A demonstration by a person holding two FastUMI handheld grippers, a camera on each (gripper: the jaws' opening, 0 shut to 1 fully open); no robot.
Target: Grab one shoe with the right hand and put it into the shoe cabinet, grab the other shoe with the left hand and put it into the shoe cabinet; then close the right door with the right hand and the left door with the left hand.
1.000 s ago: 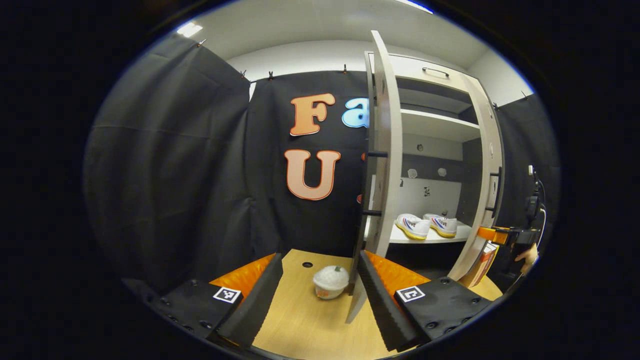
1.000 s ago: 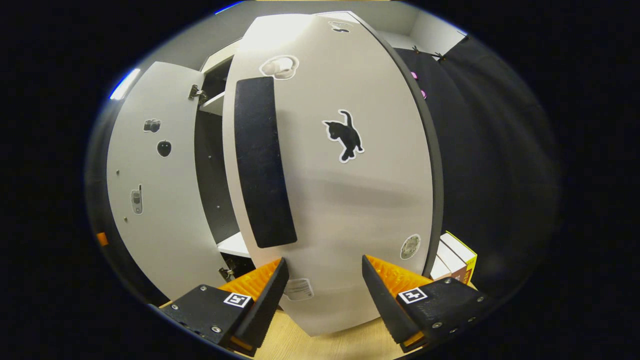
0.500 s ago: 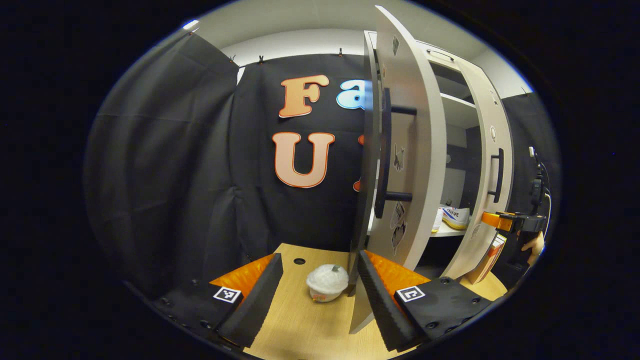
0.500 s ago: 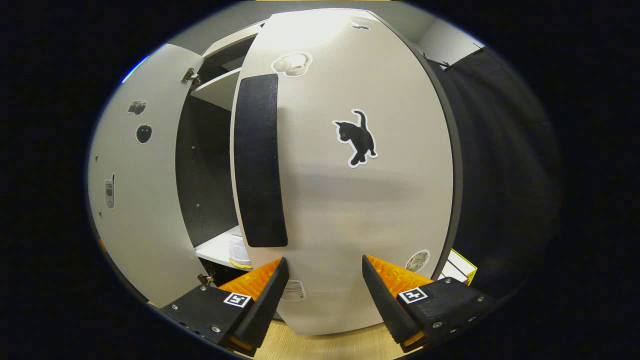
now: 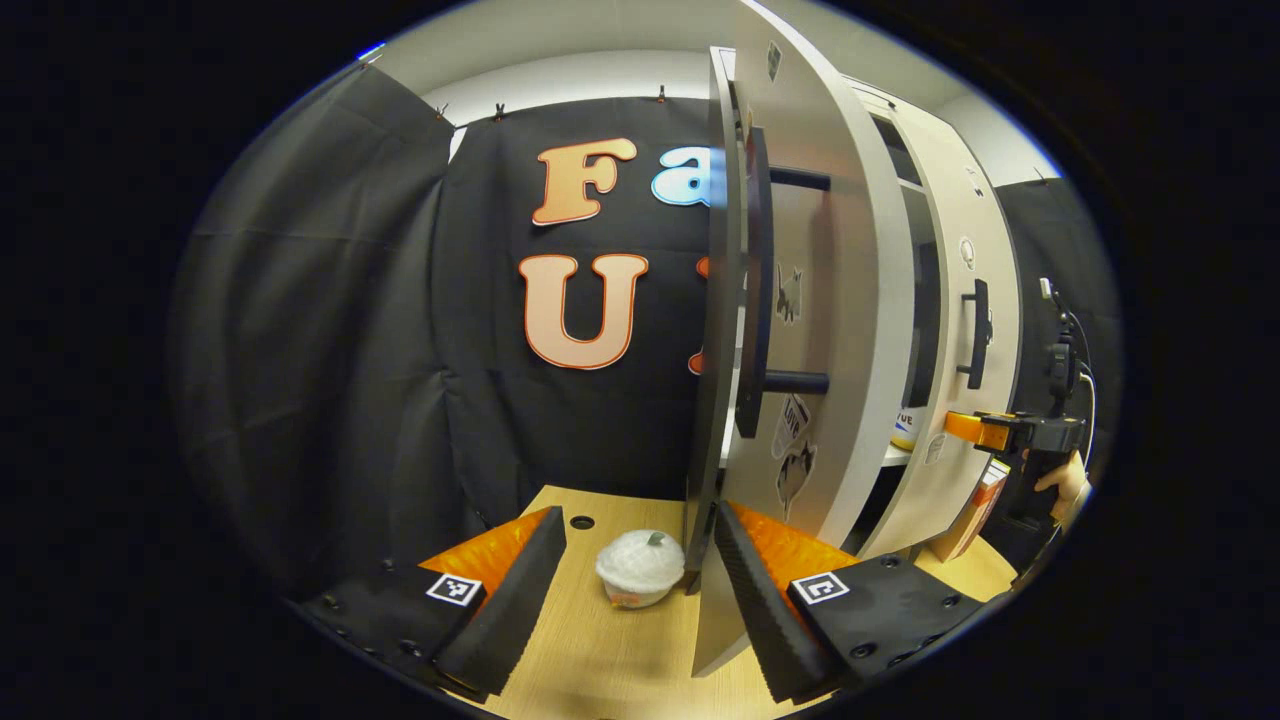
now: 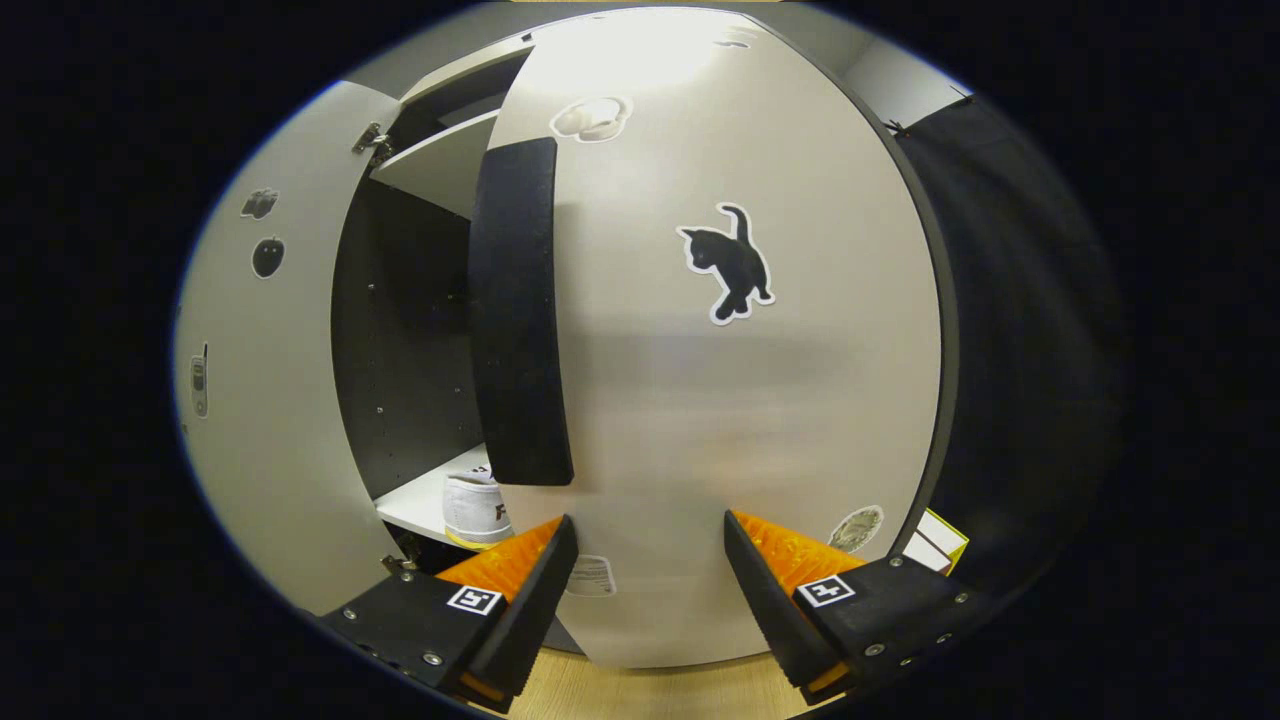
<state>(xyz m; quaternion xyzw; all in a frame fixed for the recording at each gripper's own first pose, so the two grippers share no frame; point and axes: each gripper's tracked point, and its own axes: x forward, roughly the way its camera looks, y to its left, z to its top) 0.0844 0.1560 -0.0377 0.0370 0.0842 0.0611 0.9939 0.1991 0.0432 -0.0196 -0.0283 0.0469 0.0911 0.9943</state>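
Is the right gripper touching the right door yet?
Cannot tell. In the right gripper view the right gripper faces the right door close up, jaws open; contact isn't visible.

Left gripper view: low over the counter [image 5: 600, 650], near the outer edge of the left door [image 5: 800, 330], facing the booth's back wall; cabinet off to its right, seen at an angle. It also catches the right tongs [image 5: 975, 428] farther right. Right gripper view: very close, facing the right door [image 6: 720, 420] nearly square-on. Shared: both doors, the gap between them, one shoe [image 6: 478, 505] on the shelf.
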